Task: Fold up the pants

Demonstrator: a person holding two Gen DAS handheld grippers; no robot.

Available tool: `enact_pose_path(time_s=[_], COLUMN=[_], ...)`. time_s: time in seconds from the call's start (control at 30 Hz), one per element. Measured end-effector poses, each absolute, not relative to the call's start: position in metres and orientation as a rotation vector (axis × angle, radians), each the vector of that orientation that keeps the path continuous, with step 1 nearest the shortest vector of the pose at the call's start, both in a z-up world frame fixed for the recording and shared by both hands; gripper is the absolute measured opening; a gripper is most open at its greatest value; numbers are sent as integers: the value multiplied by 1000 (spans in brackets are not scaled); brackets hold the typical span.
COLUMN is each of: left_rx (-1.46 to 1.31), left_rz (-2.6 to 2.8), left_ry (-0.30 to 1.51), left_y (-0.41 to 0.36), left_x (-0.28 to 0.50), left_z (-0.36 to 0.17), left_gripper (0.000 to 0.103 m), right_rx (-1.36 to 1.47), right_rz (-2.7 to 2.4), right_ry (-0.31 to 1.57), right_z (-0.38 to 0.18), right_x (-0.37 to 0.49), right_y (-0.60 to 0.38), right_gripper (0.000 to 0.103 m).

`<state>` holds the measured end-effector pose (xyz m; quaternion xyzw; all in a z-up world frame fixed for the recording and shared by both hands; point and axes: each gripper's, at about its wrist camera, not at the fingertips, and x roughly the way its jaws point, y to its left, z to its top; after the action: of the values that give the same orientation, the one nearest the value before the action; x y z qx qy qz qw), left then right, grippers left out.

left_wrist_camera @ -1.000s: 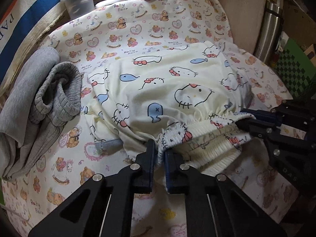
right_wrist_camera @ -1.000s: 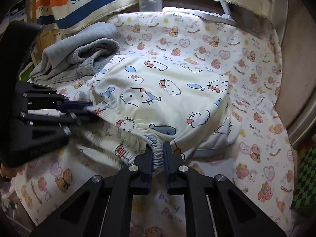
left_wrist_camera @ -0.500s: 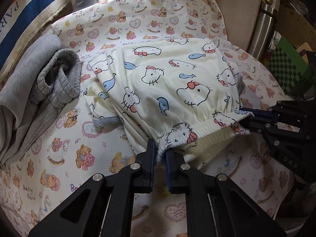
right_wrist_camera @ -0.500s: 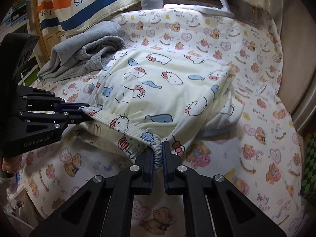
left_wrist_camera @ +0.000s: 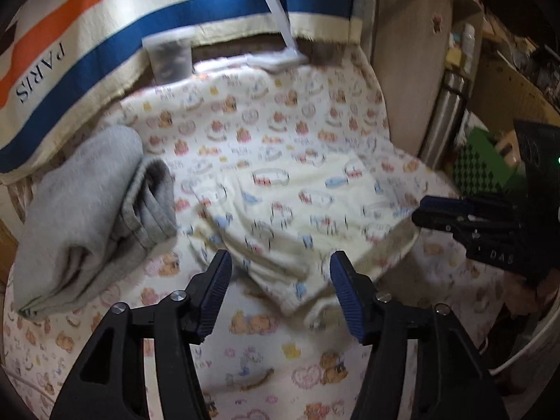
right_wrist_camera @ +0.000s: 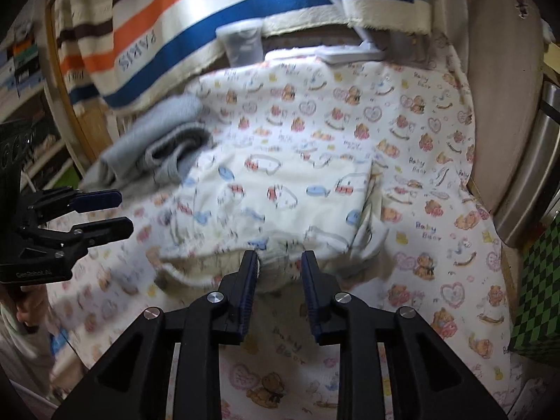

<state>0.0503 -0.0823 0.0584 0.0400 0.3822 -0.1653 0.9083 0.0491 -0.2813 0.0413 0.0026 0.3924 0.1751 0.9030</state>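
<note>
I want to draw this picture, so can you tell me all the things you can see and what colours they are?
pants: one, cream with cat and fish print, folded, middle of sheet
bear sheet: one, white with teddy bears, under everything
grey clothes: one pile, grey, left of pants
striped blanket: one, cream, orange, blue, at back
plastic cup: one, clear, at back
left gripper: black and blue, open, near pants
right gripper: black and blue, open, at waistband

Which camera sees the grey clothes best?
The left wrist view: the grey clothes sit large and unobstructed at the left, folds visible. In the right wrist view, they look smaller, farther off, partly tucked behind the kitty-print pants.
</note>
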Motion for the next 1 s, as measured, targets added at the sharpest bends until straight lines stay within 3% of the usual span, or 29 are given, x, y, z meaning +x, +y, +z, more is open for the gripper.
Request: enact_pose_path(time_s=[0.2,0.33,0.57,0.73,1.0], left_rx=[38,18,-24,9,41], left_rz=[-315,-286,-228,-213,-204], left_ry=[791,834,1037,1038,1001], left_y=[-102,-112,-97,-87,-76], left_x=[103,131,158,155,144], left_z=[61,45,-15,-27,-14], left_gripper=[58,58,54,54,54], right_rx=[171,129,86,59,83], right_rz=[408,363,314,260,242], right_ry=[757,718,902,1006,1005], right_z=[73,78,12,-30,-17], right_x=[70,82,129,147,148], right_y=[-283,-270,-255,-263,-279], right_gripper=[26,26,26,26,26])
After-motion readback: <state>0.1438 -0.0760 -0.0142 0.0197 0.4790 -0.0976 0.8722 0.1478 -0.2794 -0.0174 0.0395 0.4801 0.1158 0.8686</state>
